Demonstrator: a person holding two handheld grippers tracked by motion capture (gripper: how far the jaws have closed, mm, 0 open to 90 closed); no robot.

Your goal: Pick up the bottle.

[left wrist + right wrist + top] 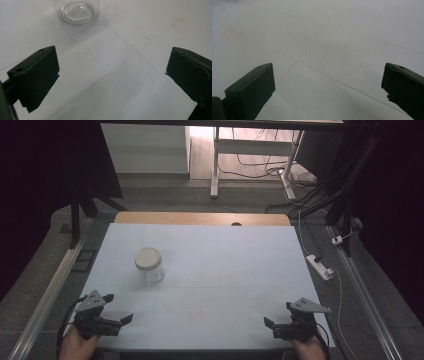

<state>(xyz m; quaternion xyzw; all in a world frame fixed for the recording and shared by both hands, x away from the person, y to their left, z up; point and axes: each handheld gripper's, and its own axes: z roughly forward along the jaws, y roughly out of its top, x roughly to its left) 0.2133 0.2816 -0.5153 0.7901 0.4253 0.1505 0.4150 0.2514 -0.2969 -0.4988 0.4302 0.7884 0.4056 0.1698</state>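
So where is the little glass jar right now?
In the high view the jar stands upright on the white table, left of middle, ahead of the left gripper and apart from it. The left gripper view shows its base at the top.
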